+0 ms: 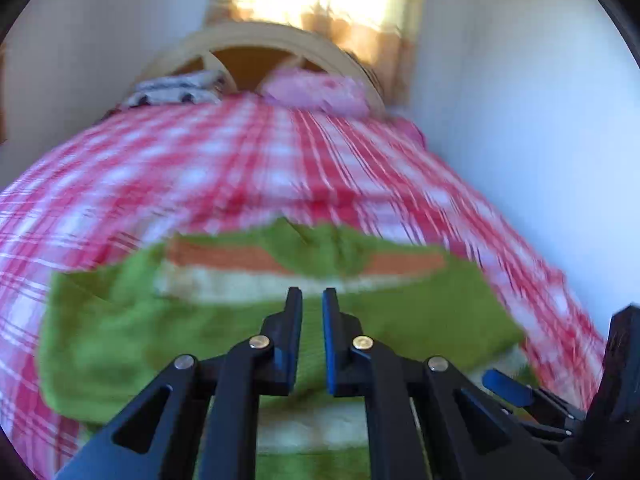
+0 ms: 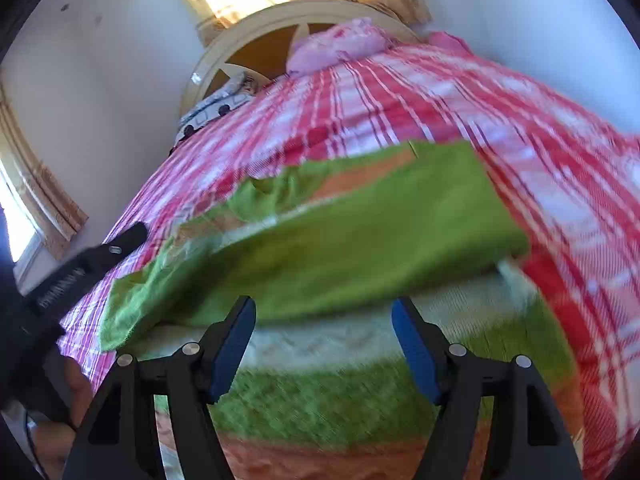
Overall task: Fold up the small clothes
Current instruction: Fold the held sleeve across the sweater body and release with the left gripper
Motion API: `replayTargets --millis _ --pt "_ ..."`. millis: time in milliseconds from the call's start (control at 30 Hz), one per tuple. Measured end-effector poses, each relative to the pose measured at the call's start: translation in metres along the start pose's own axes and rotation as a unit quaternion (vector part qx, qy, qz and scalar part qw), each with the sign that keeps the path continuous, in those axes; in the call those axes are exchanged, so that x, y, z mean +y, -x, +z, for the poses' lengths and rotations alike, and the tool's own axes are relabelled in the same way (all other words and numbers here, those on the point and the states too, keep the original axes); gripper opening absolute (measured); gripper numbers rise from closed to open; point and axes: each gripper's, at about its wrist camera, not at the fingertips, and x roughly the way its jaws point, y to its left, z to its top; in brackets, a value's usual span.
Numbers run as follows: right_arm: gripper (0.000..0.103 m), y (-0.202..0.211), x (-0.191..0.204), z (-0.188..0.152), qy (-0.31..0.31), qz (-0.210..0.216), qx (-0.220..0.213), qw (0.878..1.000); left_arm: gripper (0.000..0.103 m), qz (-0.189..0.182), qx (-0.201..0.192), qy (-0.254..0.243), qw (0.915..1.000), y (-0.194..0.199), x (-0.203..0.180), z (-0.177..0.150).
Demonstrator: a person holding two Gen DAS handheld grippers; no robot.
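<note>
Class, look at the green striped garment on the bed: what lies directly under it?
The green striped garment lies on the red and white checked bedcover, which shows all round it. Its upper part is folded over its own lower part. Whatever else lies beneath is covered.

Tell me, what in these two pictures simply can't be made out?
- Green garment, left wrist view: motion blur hides what kind of clothing it is; the left hand-held gripper covers its near part.
- Same garment, right wrist view: near edge cut off at the bottom, behind the right hand-held gripper.
- Printed cloth by the headboard: too small and blurred to identify.
</note>
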Motion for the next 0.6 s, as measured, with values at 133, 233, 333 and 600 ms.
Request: replayTargets --millis 133,233,333,600 --pt "0.071 -0.004 -0.005 -0.007 -0.005 -0.002 0.001 1.000 0.018 -0.013 0.041 -0.014 0.9990 0.006 -0.002 -0.023" --pt "0.071 -0.004 0.001 -0.009 0.008 0.004 0.003 1.000 0.047 0.011 0.020 0.021 0.9995 0.038 0.025 -0.036" --pt "0.071 0.001 0.002 -0.006 0.005 0.022 0.001 1.000 0.058 0.058 0.001 0.081 0.9950 0.064 0.066 -0.055" --pt "0.071 -0.036 0.059 0.034 0.050 0.057 0.021 0.997 0.058 0.057 0.002 0.233 0.9709 0.062 0.136 -0.089"
